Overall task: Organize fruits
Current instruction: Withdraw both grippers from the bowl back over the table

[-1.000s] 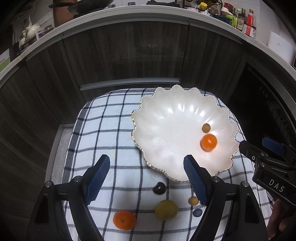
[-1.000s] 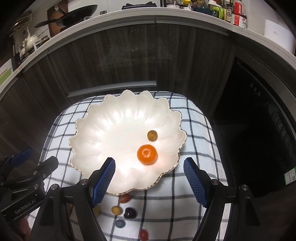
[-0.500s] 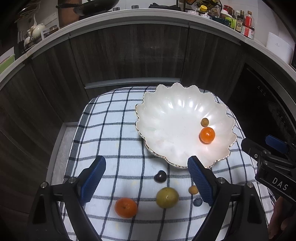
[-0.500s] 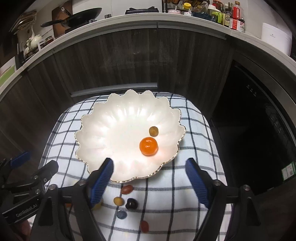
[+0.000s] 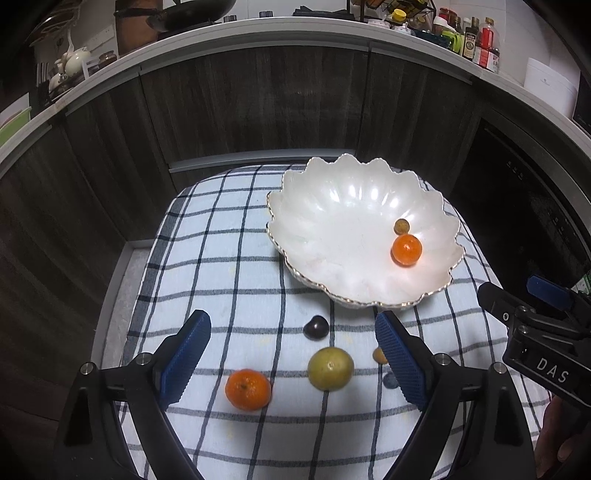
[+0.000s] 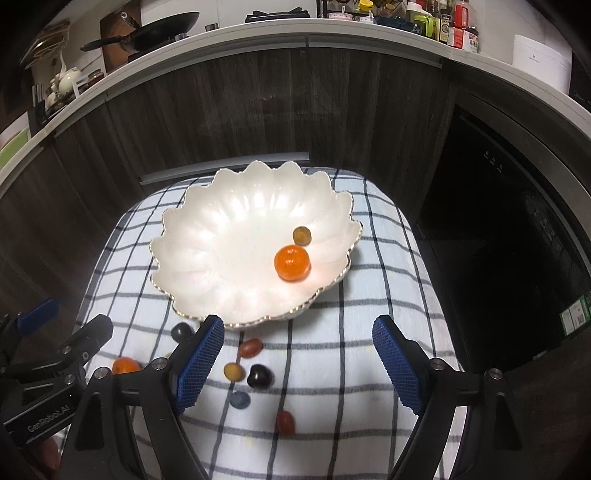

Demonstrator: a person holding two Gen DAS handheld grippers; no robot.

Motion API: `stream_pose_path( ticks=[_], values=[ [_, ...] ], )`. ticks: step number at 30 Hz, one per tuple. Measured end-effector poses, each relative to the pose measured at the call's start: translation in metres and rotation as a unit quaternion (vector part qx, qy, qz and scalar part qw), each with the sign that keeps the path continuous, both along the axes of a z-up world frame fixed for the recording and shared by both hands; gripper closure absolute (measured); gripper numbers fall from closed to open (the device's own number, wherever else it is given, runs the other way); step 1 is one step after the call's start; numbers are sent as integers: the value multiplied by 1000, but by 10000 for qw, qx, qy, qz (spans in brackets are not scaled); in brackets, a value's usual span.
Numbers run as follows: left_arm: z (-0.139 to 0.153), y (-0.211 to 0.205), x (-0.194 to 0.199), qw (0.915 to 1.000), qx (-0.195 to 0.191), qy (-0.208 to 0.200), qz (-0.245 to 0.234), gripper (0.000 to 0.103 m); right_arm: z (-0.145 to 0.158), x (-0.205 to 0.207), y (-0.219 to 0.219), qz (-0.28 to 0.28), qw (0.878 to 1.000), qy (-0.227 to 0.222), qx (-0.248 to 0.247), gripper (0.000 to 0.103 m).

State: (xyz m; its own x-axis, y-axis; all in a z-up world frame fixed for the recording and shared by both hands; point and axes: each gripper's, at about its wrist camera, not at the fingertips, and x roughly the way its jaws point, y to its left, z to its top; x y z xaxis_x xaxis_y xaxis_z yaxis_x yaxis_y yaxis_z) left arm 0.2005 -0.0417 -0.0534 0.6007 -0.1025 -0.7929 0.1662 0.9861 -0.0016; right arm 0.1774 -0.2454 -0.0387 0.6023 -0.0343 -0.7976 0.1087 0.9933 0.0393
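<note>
A white scalloped bowl [image 5: 332, 221] [image 6: 221, 236] sits on a checked cloth and holds an orange [image 5: 406, 250] [image 6: 291, 263] and a small brown fruit [image 5: 401, 226] [image 6: 301, 235]. On the cloth in front of the bowl lie a second orange [image 5: 248, 389] [image 6: 125, 365], a yellow-green fruit [image 5: 330, 368], a dark plum [image 5: 316, 327] [image 6: 182, 331], and several small fruits [image 6: 259, 376]. My left gripper [image 5: 293, 356] hangs open above the loose fruit, holding nothing. My right gripper [image 6: 297, 363] is open and empty too, over the cloth beside the bowl's near rim.
The checked cloth [image 5: 221, 258] covers a small table with dark cabinet fronts [image 5: 258, 103] behind it. A dark appliance [image 6: 517, 240] stands to the right. The worktop above carries bottles [image 5: 476, 40] and a pan [image 6: 147, 29]. Each gripper shows at the edge of the other's view.
Both grippers have drawn back from the bowl, so more of the near cloth and loose fruit shows. Their jaws stand a little wider than a second ago.
</note>
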Motion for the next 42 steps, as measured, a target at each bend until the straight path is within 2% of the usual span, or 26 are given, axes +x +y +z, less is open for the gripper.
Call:
stream_pose_path(
  ticks=[16, 24, 30, 42],
  values=[
    [-19, 10, -17, 9997, 234, -81, -74, 12, -19, -19, 15, 30, 9999, 128, 8, 19],
    [-37, 17, -29, 9994, 313, -73, -148, 12, -28, -31, 21, -42, 9998, -41, -185, 19],
    [-44, 18, -34, 9989, 403, -140, -181, 12, -35, -36, 24, 32, 9998, -109, -142, 19],
    [-64, 33, -39, 9984, 489, -256, -110, 12, -62, -36, 44, 273, 9995, 38, -123, 19]
  ],
)
